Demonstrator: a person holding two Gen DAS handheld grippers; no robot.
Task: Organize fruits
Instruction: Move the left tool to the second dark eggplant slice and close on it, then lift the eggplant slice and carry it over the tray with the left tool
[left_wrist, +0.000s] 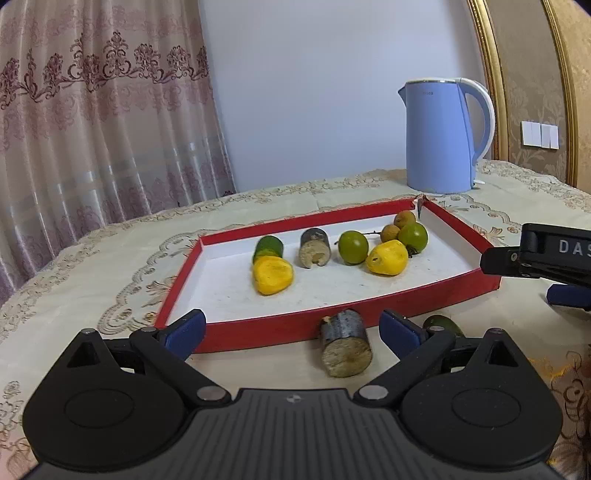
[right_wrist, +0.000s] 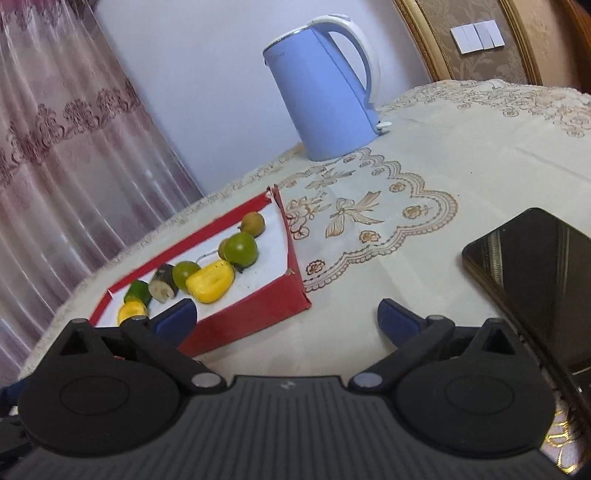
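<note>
Embroidered cloth (right_wrist: 461, 155) over table; red tray (left_wrist: 258, 334) of fruit, blue kettle (left_wrist: 437, 136) behind, curtain (left_wrist: 92, 110) left. Left gripper (left_wrist: 291, 328) and right gripper (right_wrist: 286, 317) both spread wide, empty.

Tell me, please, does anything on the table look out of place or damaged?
Yes. A sugarcane piece and a green fruit lie on the tablecloth outside the red tray, between the open left gripper's fingers. The tray's far corner looks torn.

The cloth-covered table (left_wrist: 258, 206) carries a red tray (left_wrist: 406, 297), blue kettle (left_wrist: 439, 136), cane piece (left_wrist: 345, 343), green fruit (left_wrist: 443, 325) and black phone (right_wrist: 535, 273).
</note>
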